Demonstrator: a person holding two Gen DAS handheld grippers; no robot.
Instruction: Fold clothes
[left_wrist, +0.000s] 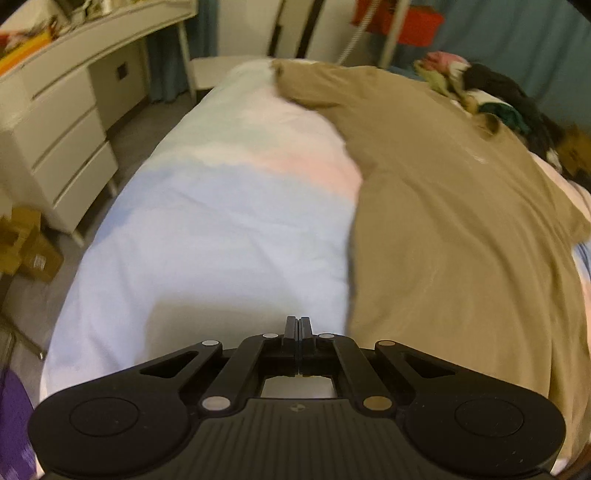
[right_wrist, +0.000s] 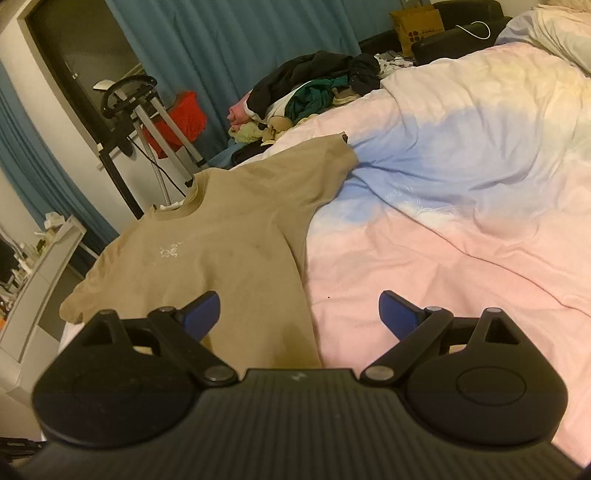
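Observation:
A tan T-shirt lies spread flat, front up, on the pastel bed cover. In the left wrist view it fills the right half. My left gripper is shut and empty, above the cover just left of the shirt's side edge. In the right wrist view the shirt lies ahead and to the left with a small white logo on the chest. My right gripper is open and empty, its blue fingertips straddling the shirt's lower right edge.
A heap of mixed clothes sits at the far side of the bed; it also shows in the left wrist view. A white drawer unit and cardboard boxes stand left of the bed. A garment steamer stand stands beyond the shirt.

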